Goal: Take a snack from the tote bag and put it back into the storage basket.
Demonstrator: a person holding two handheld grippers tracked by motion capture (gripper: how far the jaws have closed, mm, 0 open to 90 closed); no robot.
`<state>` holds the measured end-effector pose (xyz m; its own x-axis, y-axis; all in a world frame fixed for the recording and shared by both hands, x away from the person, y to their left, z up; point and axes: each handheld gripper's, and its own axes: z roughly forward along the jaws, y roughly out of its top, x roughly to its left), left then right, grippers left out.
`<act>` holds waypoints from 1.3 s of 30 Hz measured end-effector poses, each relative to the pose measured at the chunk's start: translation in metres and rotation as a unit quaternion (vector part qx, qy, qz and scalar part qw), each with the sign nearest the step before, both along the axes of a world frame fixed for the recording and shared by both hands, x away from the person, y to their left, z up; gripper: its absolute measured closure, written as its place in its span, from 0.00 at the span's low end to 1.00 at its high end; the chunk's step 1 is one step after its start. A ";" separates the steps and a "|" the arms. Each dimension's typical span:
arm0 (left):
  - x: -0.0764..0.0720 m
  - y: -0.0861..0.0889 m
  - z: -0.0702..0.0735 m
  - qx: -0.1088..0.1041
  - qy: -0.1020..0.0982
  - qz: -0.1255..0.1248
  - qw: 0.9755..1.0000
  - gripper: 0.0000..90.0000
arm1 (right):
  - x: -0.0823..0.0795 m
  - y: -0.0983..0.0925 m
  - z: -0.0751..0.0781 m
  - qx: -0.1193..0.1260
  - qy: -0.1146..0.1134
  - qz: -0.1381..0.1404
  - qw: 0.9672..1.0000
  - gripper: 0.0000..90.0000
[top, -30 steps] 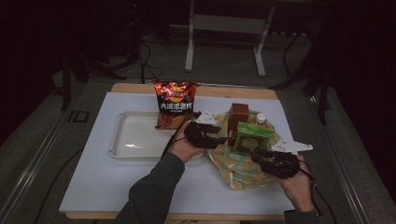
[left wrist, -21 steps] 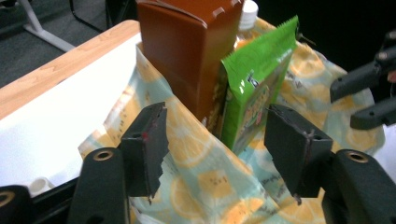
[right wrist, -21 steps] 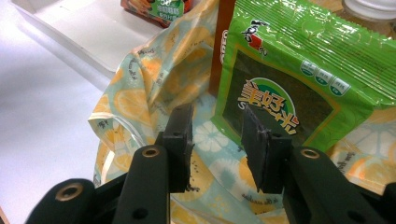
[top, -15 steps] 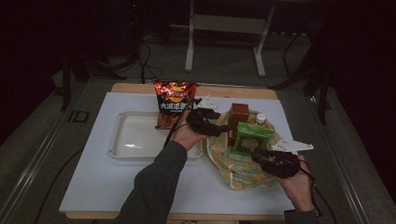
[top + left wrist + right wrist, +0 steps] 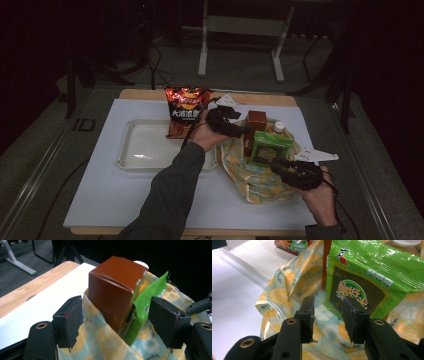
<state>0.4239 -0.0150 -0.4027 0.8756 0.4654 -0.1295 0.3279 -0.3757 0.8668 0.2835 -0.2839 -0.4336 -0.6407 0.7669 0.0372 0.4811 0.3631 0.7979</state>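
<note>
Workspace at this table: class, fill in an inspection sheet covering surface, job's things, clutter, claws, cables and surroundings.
Surface: white board on a wooden table.
Job's things: lemon-print bag holding a brown carton and green seaweed packet; a white-capped item behind them.
Clutter: red chip bag standing by a clear tray.
Claws: left claw open, jaws just widened, straddling the carton without touching; right claw open over the bag's cloth.
Cables: one cable trailing from the right claw.
Surroundings: dark room, metal stand behind.

the brown box (image 5: 256, 121) hides most of a white-capped jar (image 5: 279, 127), and the bag (image 5: 260, 185) covers both bases.
</note>
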 end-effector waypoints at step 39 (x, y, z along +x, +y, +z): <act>0.014 -0.027 -0.002 0.000 -0.010 -0.015 1.000 0.39 | 0.004 -0.007 -0.008 0.011 0.021 -0.008 1.000 0.67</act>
